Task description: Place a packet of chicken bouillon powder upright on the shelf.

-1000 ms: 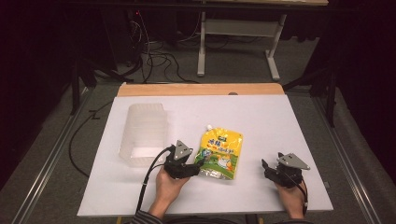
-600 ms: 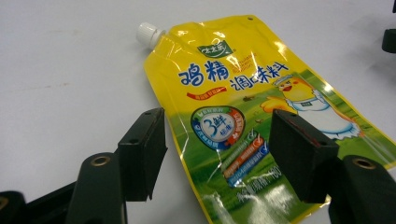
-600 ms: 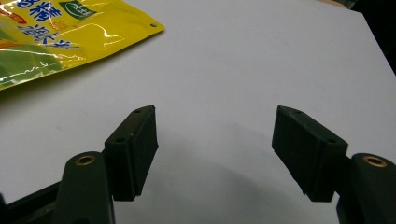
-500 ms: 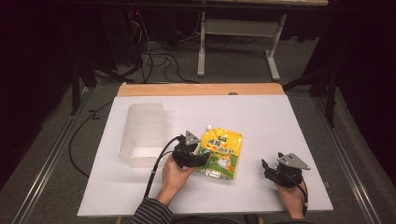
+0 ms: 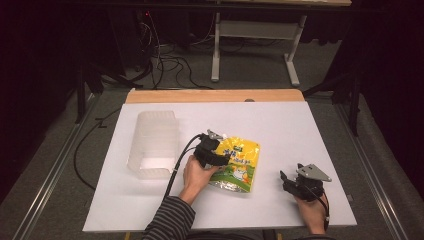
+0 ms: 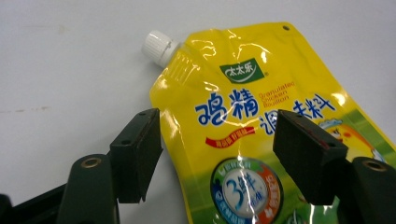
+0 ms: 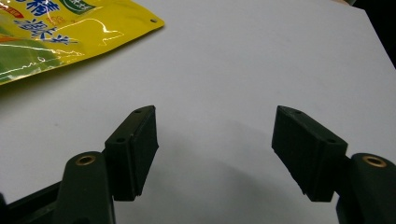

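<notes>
Apparently unstarted: left gripper (image 6: pixel 217 154) jaws, just widened, straddle the yellow pouch (image 6: pixel 261 126) unclamped; right gripper (image 7: pixel 215 154) jaws apart, idle.

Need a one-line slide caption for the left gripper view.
Left gripper, jaws open, poised over a yellow spouted pouch lying on the white table.

From my seat I look down on a white tabletop (image 5: pixel 300 125) with a wooden strip (image 5: pixel 215 95) along its far edge. Past that edge lies grey floor (image 5: pixel 250 75), where black cables (image 5: pixel 165 60) tangle at the far left. A pale desk frame (image 5: pixel 255 35) stands on the floor beyond them, its legs ending in flat feet. Metal rails (image 5: pixel 55 170) run along both sides of the table. The room behind is dark; light falls mostly on the tabletop.
</notes>
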A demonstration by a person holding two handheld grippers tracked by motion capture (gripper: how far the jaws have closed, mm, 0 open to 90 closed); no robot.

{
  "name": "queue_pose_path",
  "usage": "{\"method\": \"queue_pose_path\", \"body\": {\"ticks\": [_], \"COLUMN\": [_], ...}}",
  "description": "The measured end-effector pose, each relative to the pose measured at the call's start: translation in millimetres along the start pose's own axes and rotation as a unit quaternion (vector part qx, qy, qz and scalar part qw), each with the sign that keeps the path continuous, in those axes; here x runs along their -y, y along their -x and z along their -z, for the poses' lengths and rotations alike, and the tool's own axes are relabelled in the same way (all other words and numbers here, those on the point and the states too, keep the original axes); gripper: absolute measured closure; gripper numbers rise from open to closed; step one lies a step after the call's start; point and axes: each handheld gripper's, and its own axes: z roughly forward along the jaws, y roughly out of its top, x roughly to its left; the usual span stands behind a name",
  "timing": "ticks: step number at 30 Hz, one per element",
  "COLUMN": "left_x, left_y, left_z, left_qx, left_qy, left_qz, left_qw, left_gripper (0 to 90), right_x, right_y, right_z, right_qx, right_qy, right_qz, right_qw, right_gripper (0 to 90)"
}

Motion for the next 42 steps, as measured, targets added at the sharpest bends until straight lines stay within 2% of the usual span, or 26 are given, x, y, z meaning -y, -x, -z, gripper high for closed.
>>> {"method": "queue_pose_path", "body": {"ticks": [12, 16, 20, 21, 27, 30, 34, 35, 38, 40, 42], "left_x": [-4.7, -5.5, -5.3, -5.1, -3.9, -4.1, -3.7, -3.9, -4.0, -4.2, -5.1], "left_y": [-10.3, -11.8, -8.7, -6.5, -1.6, -2.0, -6.0, -6.1, -7.3, -10.9, -11.4], "left_z": [-26.6, -27.9, -27.7, -28.2, -27.9, -26.3, -24.7, -24.6, -25.0, -24.5, -21.2], "left_qx": [-0.011, -0.008, -0.020, -0.032, -0.044, -0.038, -0.014, -0.010, 0.014, 0.040, 0.053], "left_qy": [-0.027, -0.023, -0.028, -0.030, -0.035, -0.037, -0.040, -0.042, -0.044, -0.040, -0.033], "left_qz": [0.032, 0.040, 0.026, 0.001, -0.010, -0.018, 0.003, 0.002, 0.013, 0.028, 0.033], "left_qw": [0.9991, 0.9989, 0.9991, 0.9990, 0.9984, 0.9984, 0.9991, 0.9991, 0.9989, 0.9980, 0.9975], "left_gripper": [32.7, 32.5, 38.4, 40.8, 46.3, 55.2, 69.2, 73.9, 85.3, 86.7, 89.6], "right_x": [0.3, 0.2, 0.2, 0.1, -0.1, -0.1, -0.2, -0.3, -0.2, -0.1, 0.0], "right_y": [-0.1, -0.3, -0.4, -0.4, -0.7, -0.8, -0.9, -1.1, -0.7, -0.4, -0.3], "right_z": [0.7, 0.6, 0.3, 0.4, 0.0, -0.3, -0.4, -0.3, -0.4, -0.3, 0.0], "right_qx": [-0.001, -0.001, 0.000, 0.000, 0.000, 0.000, -0.001, -0.001, 0.000, 0.000, -0.001], "right_qy": [0.002, 0.001, 0.001, 0.000, -0.002, -0.002, -0.004, -0.006, -0.003, -0.003, -0.002], "right_qz": [0.001, 0.003, 0.001, 0.002, 0.004, 0.003, 0.003, 0.004, 0.003, 0.004, 0.003], "right_qw": [1.0000, 1.0000, 1.0000, 1.0000, 1.0000, 1.0000, 1.0000, 1.0000, 1.0000, 1.0000, 1.0000], "right_gripper": [31.8, 31.7, 31.8, 31.8, 31.8, 31.8, 31.8, 31.8, 31.7, 31.7, 31.7]}}
